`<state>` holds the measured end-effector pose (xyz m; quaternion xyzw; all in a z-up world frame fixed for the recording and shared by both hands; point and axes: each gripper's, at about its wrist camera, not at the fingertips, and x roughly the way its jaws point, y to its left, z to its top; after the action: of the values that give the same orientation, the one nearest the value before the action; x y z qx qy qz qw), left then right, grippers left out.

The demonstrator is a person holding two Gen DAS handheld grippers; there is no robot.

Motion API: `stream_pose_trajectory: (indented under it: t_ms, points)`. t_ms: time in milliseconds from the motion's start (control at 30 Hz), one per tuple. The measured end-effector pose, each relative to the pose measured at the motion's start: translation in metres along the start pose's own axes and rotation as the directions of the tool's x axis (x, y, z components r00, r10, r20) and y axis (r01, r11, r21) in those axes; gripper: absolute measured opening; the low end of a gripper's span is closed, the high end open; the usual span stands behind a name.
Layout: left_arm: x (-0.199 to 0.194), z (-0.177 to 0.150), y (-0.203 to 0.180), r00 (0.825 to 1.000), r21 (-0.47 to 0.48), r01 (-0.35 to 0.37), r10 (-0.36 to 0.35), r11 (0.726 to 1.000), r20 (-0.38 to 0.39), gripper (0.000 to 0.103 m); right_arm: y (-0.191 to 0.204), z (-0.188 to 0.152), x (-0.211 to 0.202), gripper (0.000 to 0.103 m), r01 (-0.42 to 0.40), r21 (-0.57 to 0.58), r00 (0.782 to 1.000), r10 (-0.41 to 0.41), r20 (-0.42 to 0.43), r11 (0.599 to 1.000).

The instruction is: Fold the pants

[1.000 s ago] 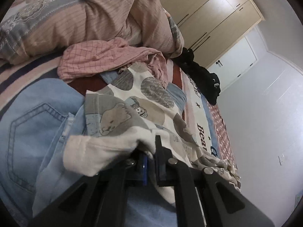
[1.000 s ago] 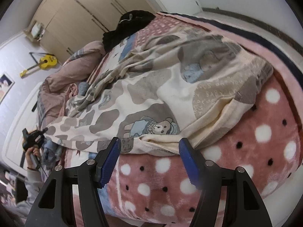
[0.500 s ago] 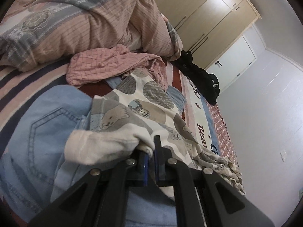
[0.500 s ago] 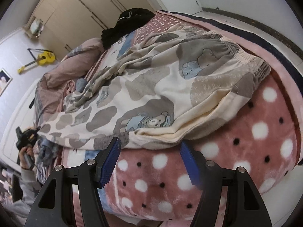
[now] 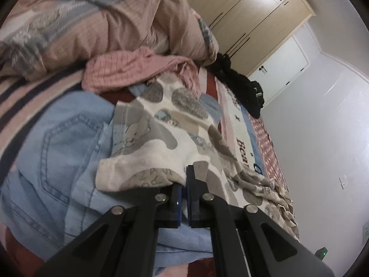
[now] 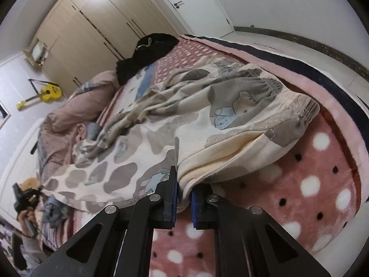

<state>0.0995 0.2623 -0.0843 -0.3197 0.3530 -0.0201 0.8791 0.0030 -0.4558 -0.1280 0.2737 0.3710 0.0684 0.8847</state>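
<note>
- Pants (image 6: 161, 143): cream fabric with grey blotches and bear prints, stretched across the bed, waistband end over the polka-dot blanket (image 6: 311, 191), leg end running toward the denim jeans (image 5: 57, 152).
- Right gripper (image 6: 183, 184): its jaws have just been closing and now clamp a bunched fold of the pants' near edge, just beside the elastic waistband.
- Left gripper (image 5: 185, 175): pinched tight on the cream cuff of the pants, which sits on top of the jeans.
- In the right wrist view, the left gripper (image 6: 25, 196) shows at the far end of the pants, gripped by a hand (image 6: 25, 219) in a grey sleeve.
- Beyond the pants: a pink checked garment (image 5: 138, 69), a striped duvet (image 5: 103, 18), and black clothes (image 6: 147, 53) by the far bed edge.
- No containers are visible.
- Past the bed stand a wooden wardrobe (image 6: 92, 23) and a yellow guitar (image 6: 46, 92) against the wall.
- Both grippers angle downward onto the bed.
</note>
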Motion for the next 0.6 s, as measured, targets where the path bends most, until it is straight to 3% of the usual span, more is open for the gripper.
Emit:
stream_pose_trajectory:
  t_ms: [100, 133, 167, 200, 233, 333, 400, 467, 600]
  points:
    - [0.003, -0.003, 0.003, 0.999, 0.003, -0.031, 0.031, 1.000, -0.035, 0.008, 0.001, -0.001, 0.004, 0.011, 0.028, -0.027, 0.998, -0.029, -0.061, 0.999]
    - [-0.001, -0.004, 0.002, 0.998, 0.022, -0.045, 0.046, 0.999, -0.039, 0.017, 0.001, -0.003, 0.006, 0.014, 0.051, -0.038, 0.994, -0.055, -0.096, 0.998]
    - [-0.007, -0.003, 0.000, 0.998, 0.042, -0.056, 0.057, 0.998, -0.033, 0.033, 0.001, -0.005, 0.008, 0.025, 0.067, -0.052, 0.988, -0.074, -0.133, 0.996]
    - [-0.012, -0.003, -0.001, 0.998, 0.055, -0.061, 0.062, 0.997, -0.027, 0.041, 0.001, -0.007, 0.007, 0.033, 0.065, -0.060, 0.986, -0.073, -0.152, 0.996]
    - [-0.018, -0.001, -0.005, 0.998, 0.079, -0.065, 0.067, 0.995, -0.021, 0.054, 0.002, -0.009, 0.002, 0.036, 0.053, -0.067, 0.985, -0.063, -0.158, 0.996]
    - [-0.033, 0.012, -0.023, 0.997, 0.161, -0.079, 0.080, 0.984, 0.000, 0.057, 0.016, -0.004, -0.016, 0.040, 0.049, -0.127, 0.984, -0.070, -0.162, 0.991]
    - [-0.035, 0.025, -0.036, 0.997, 0.200, -0.077, 0.076, 0.977, 0.011, 0.061, 0.030, 0.006, -0.027, 0.052, 0.038, -0.176, 0.988, -0.063, -0.140, 0.984]
    - [-0.025, 0.043, -0.053, 0.998, 0.243, -0.069, 0.069, 0.967, 0.010, 0.069, 0.048, 0.025, -0.033, 0.058, 0.020, -0.239, 0.993, -0.048, -0.112, 0.971]
    - [0.023, 0.079, -0.081, 0.993, 0.318, -0.104, 0.117, 0.943, -0.021, 0.070, 0.075, 0.071, -0.014, 0.069, 0.027, -0.378, 0.996, -0.059, -0.073, 0.925]
